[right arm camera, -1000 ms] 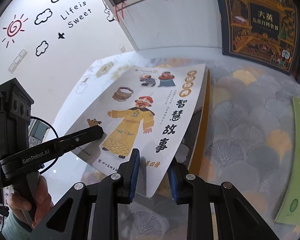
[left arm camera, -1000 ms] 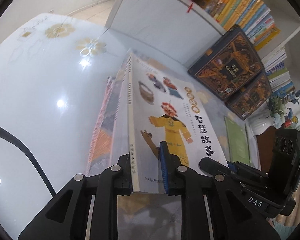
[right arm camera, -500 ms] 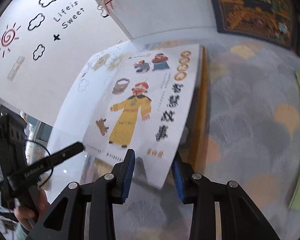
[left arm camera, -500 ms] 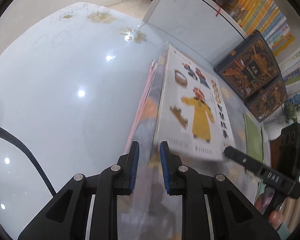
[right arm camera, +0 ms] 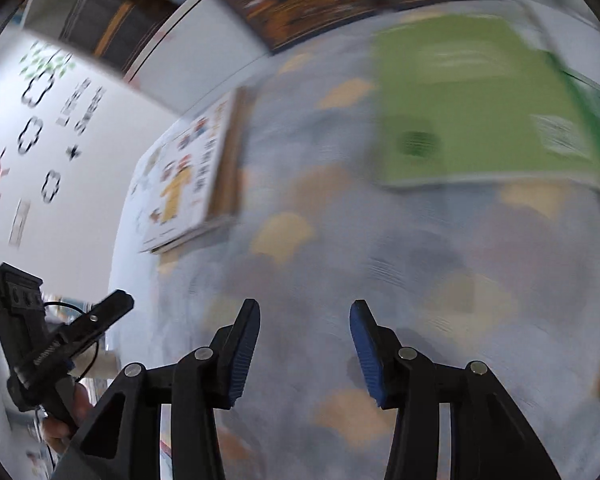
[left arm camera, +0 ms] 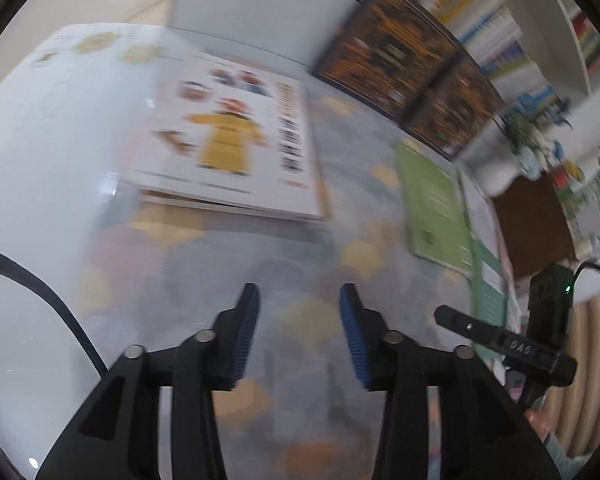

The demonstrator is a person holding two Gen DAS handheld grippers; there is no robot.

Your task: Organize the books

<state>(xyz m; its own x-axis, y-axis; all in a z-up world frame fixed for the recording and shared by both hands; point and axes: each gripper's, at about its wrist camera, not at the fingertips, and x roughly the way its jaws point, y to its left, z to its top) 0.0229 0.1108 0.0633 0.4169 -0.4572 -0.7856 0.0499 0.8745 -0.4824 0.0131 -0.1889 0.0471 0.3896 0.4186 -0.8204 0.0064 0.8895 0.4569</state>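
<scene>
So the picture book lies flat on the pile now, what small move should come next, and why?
Probably bring the right gripper over the green book ahead of it. Both grippers' jaws have just opened and hold nothing; the picture book rests on the pile, while the green one lies apart on the mat.

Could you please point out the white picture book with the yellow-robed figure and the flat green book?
White picture book with the yellow-robed figure [left arm camera: 224,148], left wrist view, on the cover's yellow robe.
Flat green book [right arm camera: 472,104], right wrist view, middle of its cover.
</scene>
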